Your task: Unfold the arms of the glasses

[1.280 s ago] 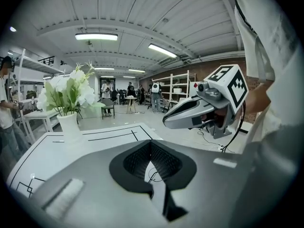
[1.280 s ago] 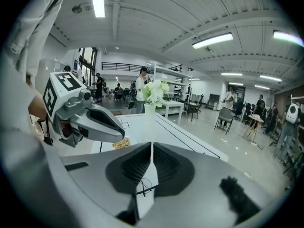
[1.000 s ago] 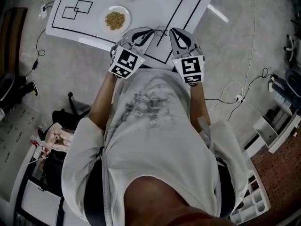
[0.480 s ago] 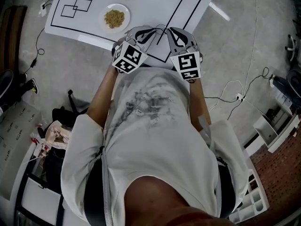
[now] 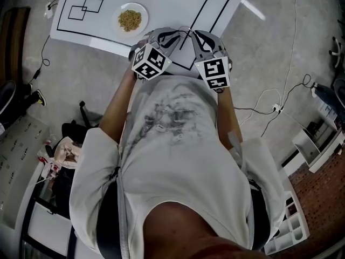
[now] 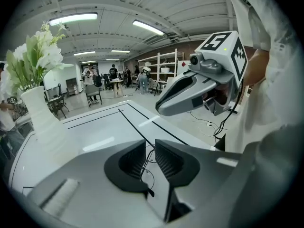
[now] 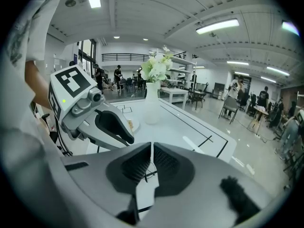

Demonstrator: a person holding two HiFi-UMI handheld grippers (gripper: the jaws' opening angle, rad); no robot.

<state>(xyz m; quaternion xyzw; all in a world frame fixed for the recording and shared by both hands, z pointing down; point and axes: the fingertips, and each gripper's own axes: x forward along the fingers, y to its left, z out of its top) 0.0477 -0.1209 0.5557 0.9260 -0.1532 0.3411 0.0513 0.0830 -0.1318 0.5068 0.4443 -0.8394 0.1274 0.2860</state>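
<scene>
1. Two tools: the left tool [image 6: 150, 144] and the right tool [image 7: 151, 146] each grasped the one thin-framed glasses [image 6: 145, 168], held between them over the surface's [image 5: 172, 7] near edge.
2. One plate [image 5: 131, 20] of brown grains and one vase [image 6: 42, 118] of white flowers stood there.
3. The surface was white with black lines; the floor [image 5: 269, 63] was grey with cables, in a strip-lit hall.

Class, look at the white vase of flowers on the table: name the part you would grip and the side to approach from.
Grip the vase around its body, below the rim, coming in level from the side. It stands upright on the table, and the flowers spread over its mouth, so a grasp from above would probably crush them.
</scene>
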